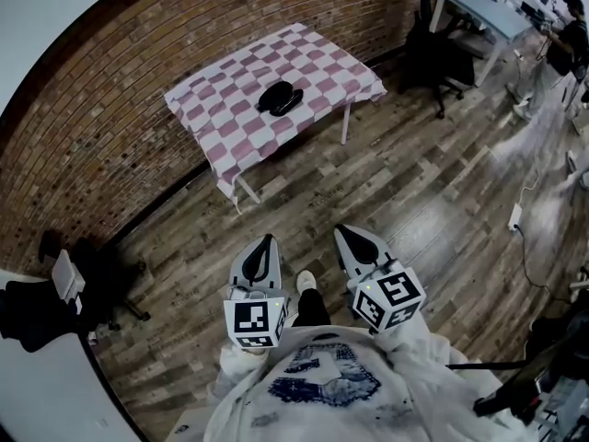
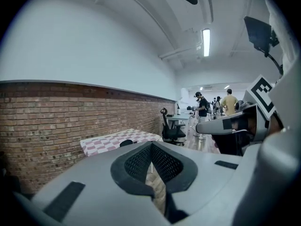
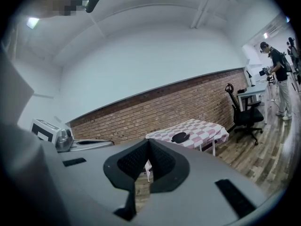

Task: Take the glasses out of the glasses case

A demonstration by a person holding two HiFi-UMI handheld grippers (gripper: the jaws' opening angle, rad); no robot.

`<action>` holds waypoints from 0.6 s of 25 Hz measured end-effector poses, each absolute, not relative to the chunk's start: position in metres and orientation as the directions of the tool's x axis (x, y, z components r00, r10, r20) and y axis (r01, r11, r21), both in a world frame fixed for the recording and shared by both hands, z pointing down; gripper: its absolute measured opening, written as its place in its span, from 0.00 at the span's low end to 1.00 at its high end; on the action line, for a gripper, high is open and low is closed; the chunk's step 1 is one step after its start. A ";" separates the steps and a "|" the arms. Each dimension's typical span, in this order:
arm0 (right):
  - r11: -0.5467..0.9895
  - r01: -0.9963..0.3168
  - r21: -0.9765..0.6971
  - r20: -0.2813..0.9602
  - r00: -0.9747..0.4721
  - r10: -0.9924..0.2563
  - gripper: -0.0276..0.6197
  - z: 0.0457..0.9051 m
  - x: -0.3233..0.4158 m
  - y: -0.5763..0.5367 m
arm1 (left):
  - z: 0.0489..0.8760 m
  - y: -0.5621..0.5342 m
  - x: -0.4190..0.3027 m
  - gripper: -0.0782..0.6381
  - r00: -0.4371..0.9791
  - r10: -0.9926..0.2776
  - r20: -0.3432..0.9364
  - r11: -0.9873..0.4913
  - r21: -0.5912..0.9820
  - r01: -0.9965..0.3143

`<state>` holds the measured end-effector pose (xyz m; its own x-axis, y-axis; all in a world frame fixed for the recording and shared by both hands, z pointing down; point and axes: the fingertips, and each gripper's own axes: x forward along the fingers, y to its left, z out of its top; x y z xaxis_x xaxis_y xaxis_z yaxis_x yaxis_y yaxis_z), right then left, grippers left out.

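A: How are the two grippers now?

B: The left gripper (image 1: 266,245) is clenched, its pads pressed together with nothing between them. The right gripper (image 1: 352,239) is the same, closed and empty. Both are held low in front of the person's body, side by side and pointing forward.

A: Why closed, if they hold nothing?

B: I think there is nothing to grasp here. They are above the wooden floor (image 1: 414,210), well apart from the table (image 1: 221,109). Closed jaws are a simple way to carry them.

A: And the glasses case?

B: The glasses case (image 1: 279,98) lies about in the middle of the tabletop, on the checked cloth, away from every edge. It is a dark oval shape. I cannot tell whether it is open, and I cannot see any glasses.

A: Why does it lie in the middle?

B: My guess is that both grippers can reach it there, one to hold it and one to open it. The table stands just beside the brick wall (image 1: 110,109), so the person must come from the floor side.

A: So the task has not begun?

B: It seems so. The case is untouched.
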<state>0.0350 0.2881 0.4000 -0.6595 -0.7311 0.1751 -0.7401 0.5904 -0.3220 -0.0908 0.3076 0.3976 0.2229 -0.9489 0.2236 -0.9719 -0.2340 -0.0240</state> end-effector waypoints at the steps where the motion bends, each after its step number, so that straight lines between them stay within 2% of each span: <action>1: 0.588 -0.742 -0.322 0.177 -0.657 -0.732 0.06 0.401 0.031 0.280 | 0.398 0.299 -0.095 0.12 0.227 -0.948 0.225 -0.238 -0.023 -0.971; 15: 0.561 -0.768 -0.309 0.186 -0.627 -0.757 0.06 0.397 -0.023 0.191 | 0.394 0.202 -0.149 0.12 0.273 -0.937 0.217 -0.282 -0.012 -0.959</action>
<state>-0.0230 0.1912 0.3966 -0.6269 -0.7566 0.1857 -0.7682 0.5606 -0.3092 -0.1485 0.2021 0.3940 0.2732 -0.9372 0.2168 -0.9592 -0.2825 -0.0122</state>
